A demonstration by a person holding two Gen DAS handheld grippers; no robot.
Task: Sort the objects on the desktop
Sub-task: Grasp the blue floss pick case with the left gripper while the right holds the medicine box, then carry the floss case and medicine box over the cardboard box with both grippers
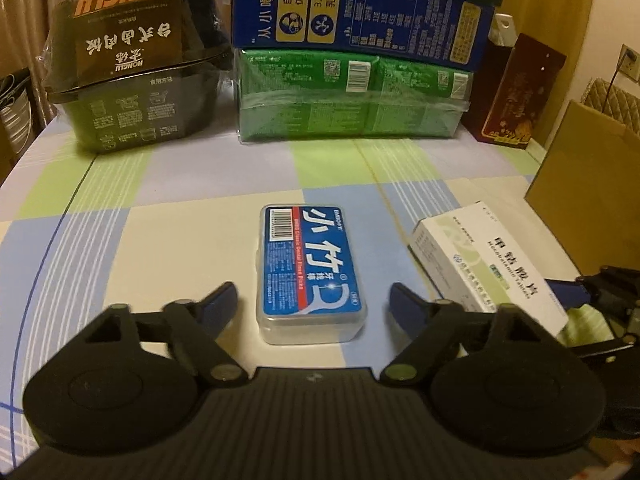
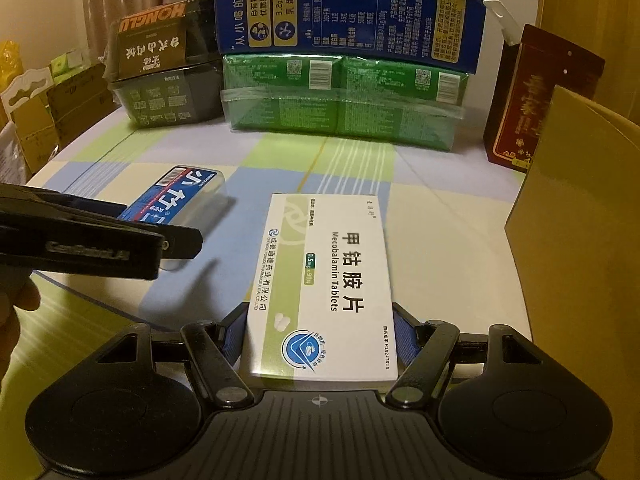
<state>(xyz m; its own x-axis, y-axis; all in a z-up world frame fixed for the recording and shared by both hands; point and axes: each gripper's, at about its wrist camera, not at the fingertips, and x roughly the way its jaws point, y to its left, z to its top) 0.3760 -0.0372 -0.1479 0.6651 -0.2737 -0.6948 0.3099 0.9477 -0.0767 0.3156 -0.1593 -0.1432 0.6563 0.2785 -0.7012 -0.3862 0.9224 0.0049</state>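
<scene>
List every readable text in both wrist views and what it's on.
"Mecobalamin Tablets", "0.5mg x 90": white medicine box between the right gripper pads.
"Classic Dental Floss Picks", barcode: blue floss case between the open left gripper pads.
"HONGLU", upside down: black food tub.
"3.2g/100mL", upside down: blue milk carton.
Chinese fine print, green pack barcodes, red box: unreadable.

Matte black tongs (image 1: 312, 300) with blue finger pads (image 1: 404, 304), ribbed base, round pivots, perhaps embossed lettering.
</scene>
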